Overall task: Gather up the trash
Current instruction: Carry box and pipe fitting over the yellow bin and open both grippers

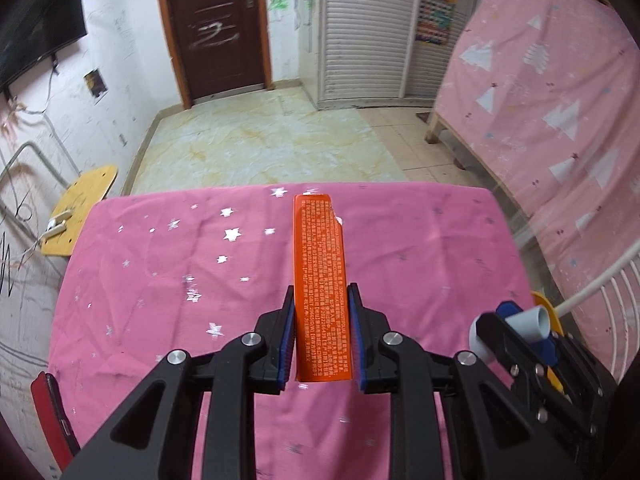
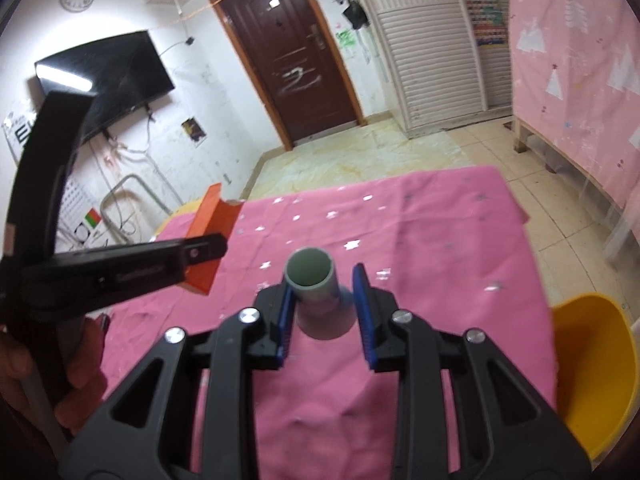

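Note:
My left gripper (image 1: 321,300) is shut on a long orange box (image 1: 320,276) with white print and holds it above the pink star-print tablecloth (image 1: 160,280). The box also shows in the right wrist view (image 2: 212,236), clamped in the left gripper. My right gripper (image 2: 323,280) holds a grey tube with a wider grey base (image 2: 316,292); its blue pads (image 2: 362,300) stand on both sides of the base, the right one with a small gap. The tube also shows in the left wrist view (image 1: 528,322). A yellow bin (image 2: 592,368) stands off the table's right edge.
A red and black object (image 1: 52,412) lies at the table's left edge. A yellow stool (image 1: 80,208) stands to the left by the wall. A bed with a pink sheet (image 1: 560,100) is on the right, with a white wire rack (image 1: 616,312) beside the table.

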{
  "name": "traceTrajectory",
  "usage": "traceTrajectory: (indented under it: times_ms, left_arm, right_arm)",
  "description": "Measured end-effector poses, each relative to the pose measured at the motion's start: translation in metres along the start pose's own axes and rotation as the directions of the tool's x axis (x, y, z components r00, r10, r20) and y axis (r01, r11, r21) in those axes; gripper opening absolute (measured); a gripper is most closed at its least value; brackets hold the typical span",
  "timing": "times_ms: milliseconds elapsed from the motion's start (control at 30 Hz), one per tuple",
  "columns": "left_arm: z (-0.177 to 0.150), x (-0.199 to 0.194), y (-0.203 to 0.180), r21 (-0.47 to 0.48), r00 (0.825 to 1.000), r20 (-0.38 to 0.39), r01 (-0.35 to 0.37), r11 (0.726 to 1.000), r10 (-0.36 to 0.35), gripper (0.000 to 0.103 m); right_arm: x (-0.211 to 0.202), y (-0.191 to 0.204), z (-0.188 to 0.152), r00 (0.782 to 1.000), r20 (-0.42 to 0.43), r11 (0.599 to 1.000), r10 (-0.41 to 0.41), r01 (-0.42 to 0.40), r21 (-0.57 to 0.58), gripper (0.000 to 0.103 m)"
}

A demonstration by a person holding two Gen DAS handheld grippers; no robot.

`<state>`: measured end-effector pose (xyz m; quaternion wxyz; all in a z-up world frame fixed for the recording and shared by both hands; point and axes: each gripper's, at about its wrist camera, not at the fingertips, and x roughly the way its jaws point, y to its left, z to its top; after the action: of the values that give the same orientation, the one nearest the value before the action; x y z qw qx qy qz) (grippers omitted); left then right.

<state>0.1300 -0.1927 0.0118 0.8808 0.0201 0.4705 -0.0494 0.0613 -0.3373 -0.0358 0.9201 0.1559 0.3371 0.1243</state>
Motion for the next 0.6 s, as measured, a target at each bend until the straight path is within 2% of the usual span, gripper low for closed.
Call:
traceTrajectory:
  times_ms: [600]
  left_arm:
    - [-0.020,-0.021,-0.114,0.182,0.995,0.006,0.093,0.979,-0.096,0.016]
  right_arm:
    - [-0.063,-0.104,-0.008,0.987,0.079,0.977,-0.143,0.128,0.172,0.026]
